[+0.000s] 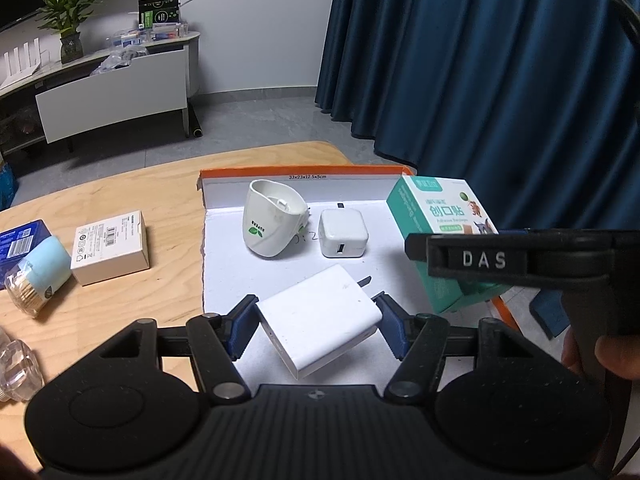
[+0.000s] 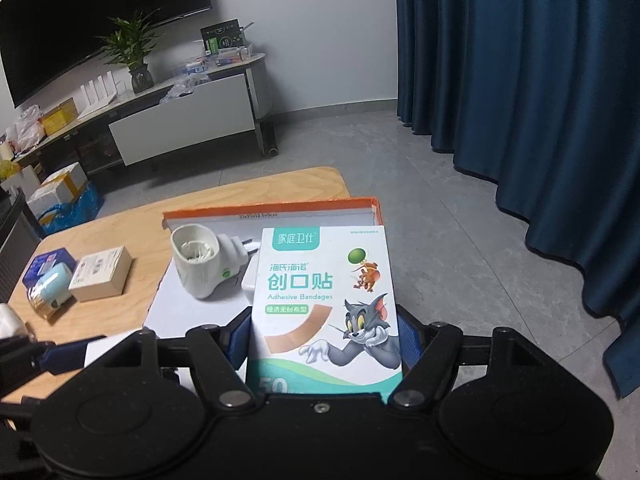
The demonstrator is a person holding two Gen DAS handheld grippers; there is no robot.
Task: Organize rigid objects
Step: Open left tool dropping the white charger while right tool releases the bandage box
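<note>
Pale wood-grain tabletop, matt; glossy printed cardboard bandage box; smooth white plastic charger; draped blue cloth curtain.

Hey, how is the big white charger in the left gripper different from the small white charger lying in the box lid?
The big charger is a flat slab, tilted between the left gripper's jaws; the small charger is a stubby cube resting on the box lid, untouched. The big charger shows metal prongs; the small charger shows a USB port facing the camera. Both are plain white with rounded edges.
</note>
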